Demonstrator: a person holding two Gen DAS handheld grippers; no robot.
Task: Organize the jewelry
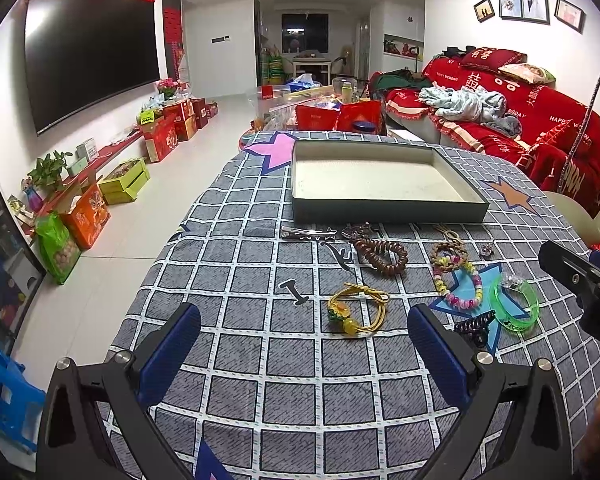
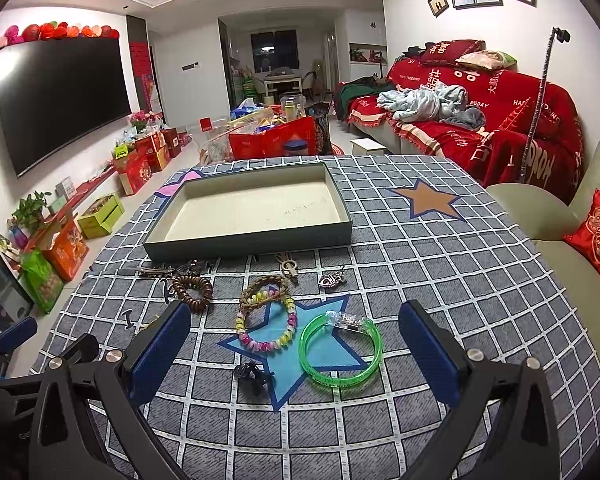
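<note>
An empty grey-green shallow box (image 1: 384,211) (image 2: 248,240) lies at the far middle of the checked tablecloth. Jewelry is scattered in front of it: a yellow cord bracelet (image 1: 356,312), a brown bead coil (image 1: 382,254) (image 2: 193,290), a pastel bead bracelet (image 1: 460,284) (image 2: 266,322), a green bangle (image 1: 514,304) (image 2: 340,350), a black claw clip (image 1: 474,326) (image 2: 254,374), a metal hair clip (image 1: 306,234) and a small silver charm (image 2: 331,279). My left gripper (image 1: 304,344) stands open just short of the yellow bracelet. My right gripper (image 2: 294,346) is open around the green bangle and pastel bracelet.
A red-covered sofa (image 1: 512,120) (image 2: 480,120) runs along the right. A beige armchair with a red cushion (image 2: 598,236) touches the table's right edge. Boxes and bags (image 1: 112,184) line the wall under the television. A cluttered low table (image 2: 272,132) stands beyond the far edge.
</note>
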